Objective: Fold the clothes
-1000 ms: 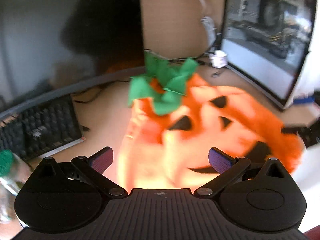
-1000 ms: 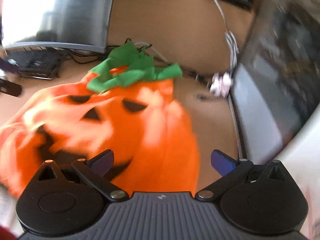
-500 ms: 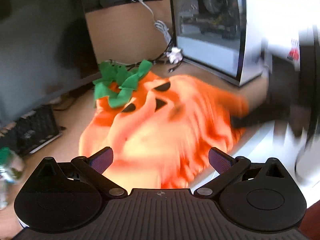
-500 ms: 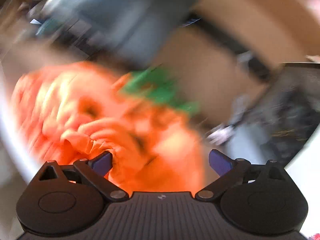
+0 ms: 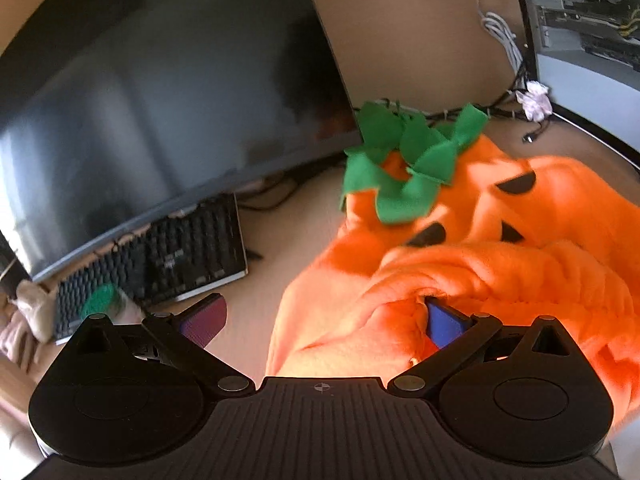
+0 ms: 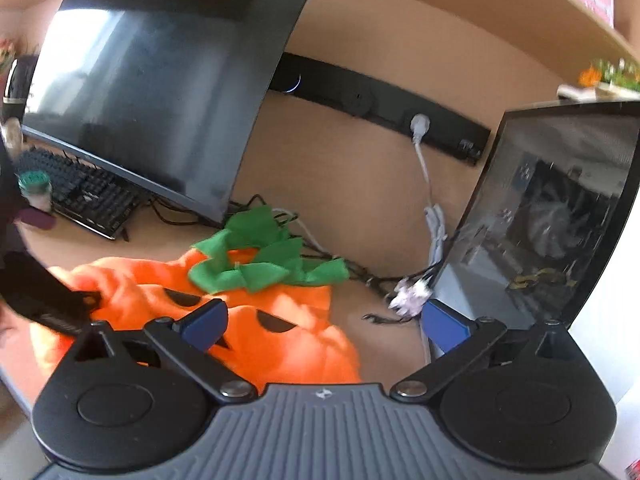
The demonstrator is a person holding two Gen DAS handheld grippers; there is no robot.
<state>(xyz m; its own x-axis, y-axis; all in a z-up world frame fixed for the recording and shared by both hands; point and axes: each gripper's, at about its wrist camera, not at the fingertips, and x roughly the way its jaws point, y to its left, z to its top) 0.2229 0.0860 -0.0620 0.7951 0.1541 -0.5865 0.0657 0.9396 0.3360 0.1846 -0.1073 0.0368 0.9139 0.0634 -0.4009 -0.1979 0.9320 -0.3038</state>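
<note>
A big wooden desk [image 5: 280, 240] fills the low part of both views. A wide, dark screen [image 5: 160, 100] stands at the back left, and it is switched off. On the right stands a computer case [image 6: 560, 220] with a see-through side, so the parts inside show. The orange pumpkin costume [image 5: 500, 248] lies on the desk between the screen and the case, bunched up and full of folds. It has black eyes and a black nose on the front. Green felt leaves [image 5: 404, 160] sit at its far end, near the foot of the screen. A black keyboard [image 5: 160, 252] lies under the screen, partly tucked below it. A little bottle with a green cap [image 5: 100, 300] stands near the keyboard. A long black power strip [image 6: 380, 104] is fixed to the back wall, and a white cable [image 6: 424, 168] hangs down from it. The left gripper [image 5: 322, 322] has its jaws wide apart. Its right finger [image 5: 444, 322] pokes into a fold of the orange cloth, and its left finger is over bare desk. The right gripper [image 6: 324, 326] has its jaws wide apart too and holds nothing. It hangs above the near right part of the costume.
</note>
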